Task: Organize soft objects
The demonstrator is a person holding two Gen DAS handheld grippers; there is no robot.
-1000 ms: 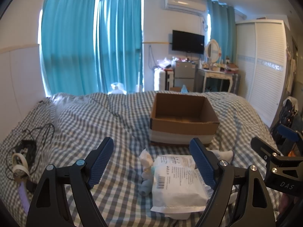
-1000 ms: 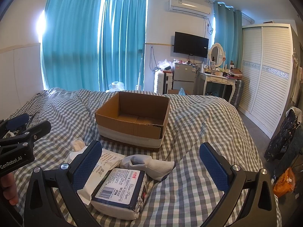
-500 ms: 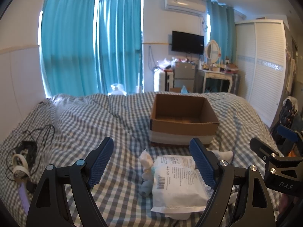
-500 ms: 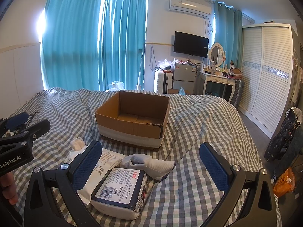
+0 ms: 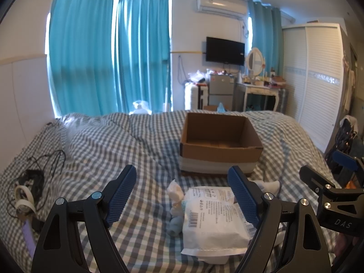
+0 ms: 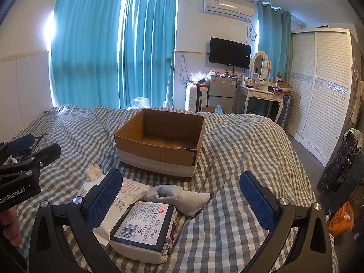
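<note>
Beyond both spread grippers (image 5: 182,193) (image 6: 184,195), packets (image 6: 143,227) front the cardboard box (image 6: 159,141).

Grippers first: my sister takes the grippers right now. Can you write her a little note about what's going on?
Left gripper: open, holding nothing, above the white wipes pack.
Right gripper: open, holding nothing, above the tissue paper pack.
Things: both packs, a white sock and a small crumpled cloth lie bunched on the checked bedspread, in front of the cardboard box.
Done: nothing; the visible box floor is bare.
Left: probably put each soft thing into the box, nearest pack first.
</note>
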